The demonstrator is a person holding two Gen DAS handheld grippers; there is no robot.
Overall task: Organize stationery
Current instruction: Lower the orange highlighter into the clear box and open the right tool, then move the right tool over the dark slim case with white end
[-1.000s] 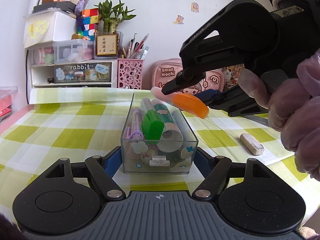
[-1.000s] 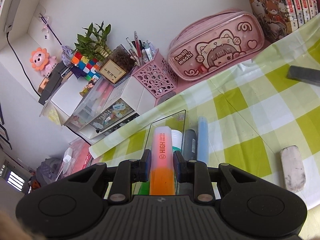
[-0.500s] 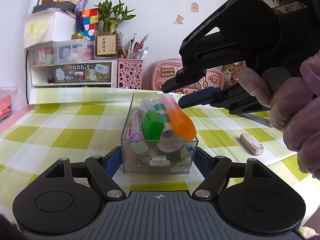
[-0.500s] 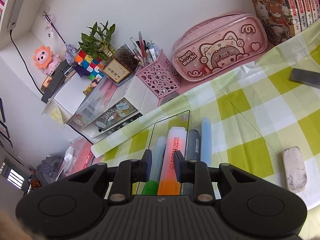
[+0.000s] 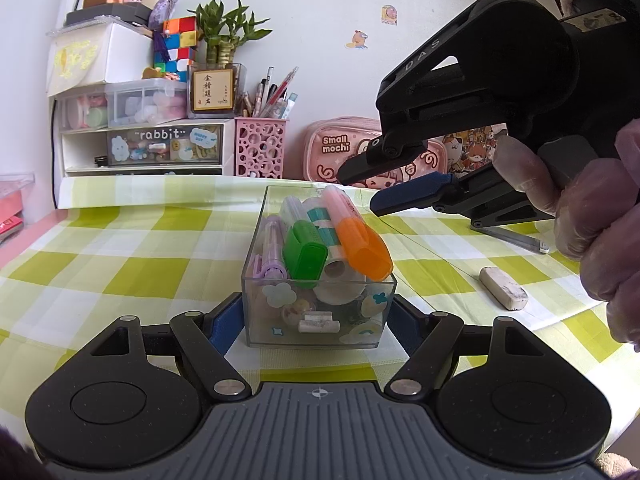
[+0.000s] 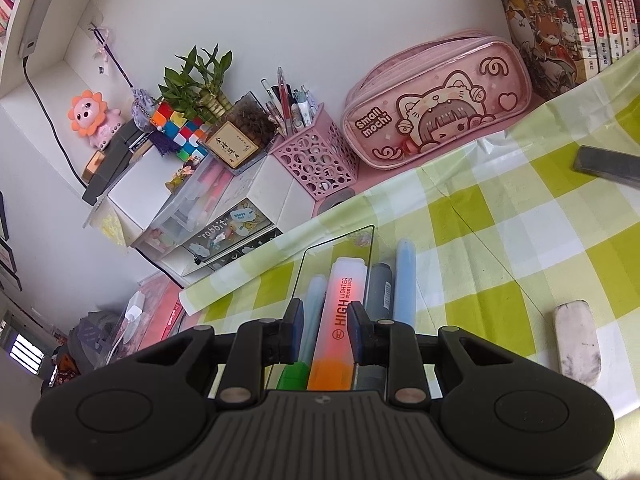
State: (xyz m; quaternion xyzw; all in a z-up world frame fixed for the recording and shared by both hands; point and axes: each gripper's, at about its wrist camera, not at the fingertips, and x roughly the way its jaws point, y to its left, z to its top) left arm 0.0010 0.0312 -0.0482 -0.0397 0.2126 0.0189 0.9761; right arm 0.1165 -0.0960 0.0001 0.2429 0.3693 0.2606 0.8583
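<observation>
A clear plastic box point(image 5: 256, 292) stands on the checked tablecloth between the fingers of my left gripper point(image 5: 318, 322), which is shut on it. An orange highlighter point(image 5: 356, 232) lies on top of the other pens in the box, next to a green-capped one point(image 5: 304, 254). My right gripper point(image 5: 360, 192) hangs open and empty just above the box's far right side. In the right wrist view the highlighter point(image 6: 340, 320) lies below, loose between the open fingers of the right gripper point(image 6: 324, 328), and the box's rim point(image 6: 340, 236) shows beyond.
A white eraser point(image 5: 503, 294) lies right of the box, a dark flat case point(image 5: 512, 236) beyond it. A pink pencil case point(image 6: 436, 100), pink pen holder point(image 6: 316, 160), drawer unit point(image 5: 160, 148) and books point(image 6: 568, 16) line the back wall.
My right gripper opened and let the orange highlighter drop into the box, then lifted a little away. My left gripper has kept its hold on the box.
</observation>
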